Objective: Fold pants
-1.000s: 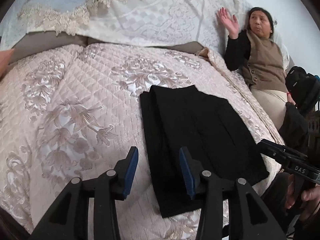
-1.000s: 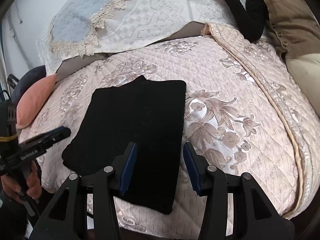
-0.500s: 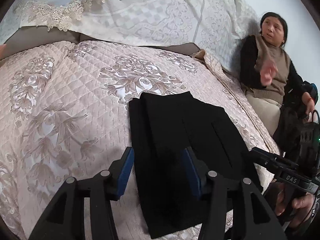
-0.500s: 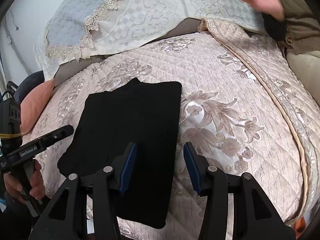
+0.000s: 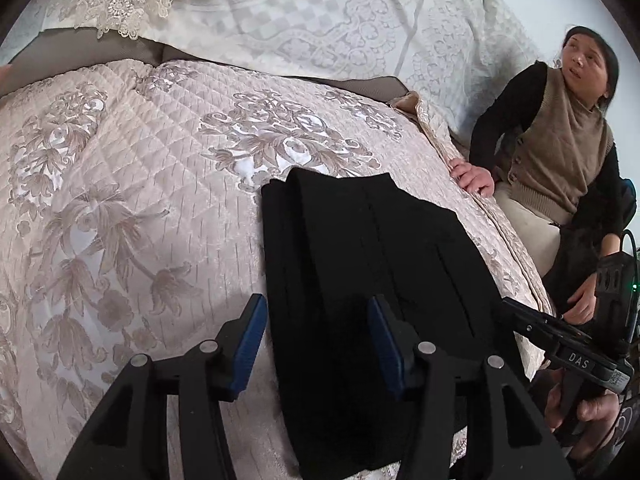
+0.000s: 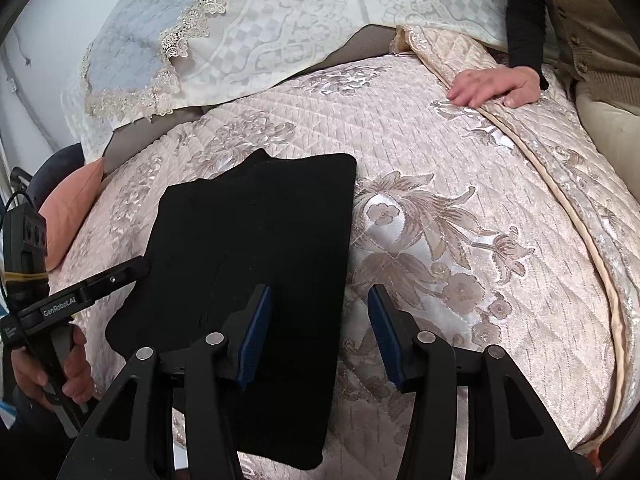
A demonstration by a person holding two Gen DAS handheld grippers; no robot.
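Observation:
Black pants [image 5: 360, 272] lie folded into a flat rectangle on a floral quilted bedspread [image 5: 120, 200], near its front edge. My left gripper [image 5: 316, 320] hovers over the pants' left edge. Its blue pads are apart and grip nothing. In the right wrist view the same pants [image 6: 256, 248] sit left of centre. There my right gripper [image 6: 320, 312] hangs open above their right edge, one pad over the cloth and one over the quilt [image 6: 460, 184]. Each view shows the other hand-held gripper at its side.
A person in a brown vest sits at the bed's right side with a hand [image 5: 472, 176] resting on the quilt's border. Lace-trimmed pillows [image 5: 320, 20] line the head of the bed. A pink cushion [image 6: 68, 216] lies at the far left.
My left gripper's jaws have spread wider and it has come closer to the pants. The seated person's raised hand has come down onto the quilt's edge. The right gripper has barely shifted.

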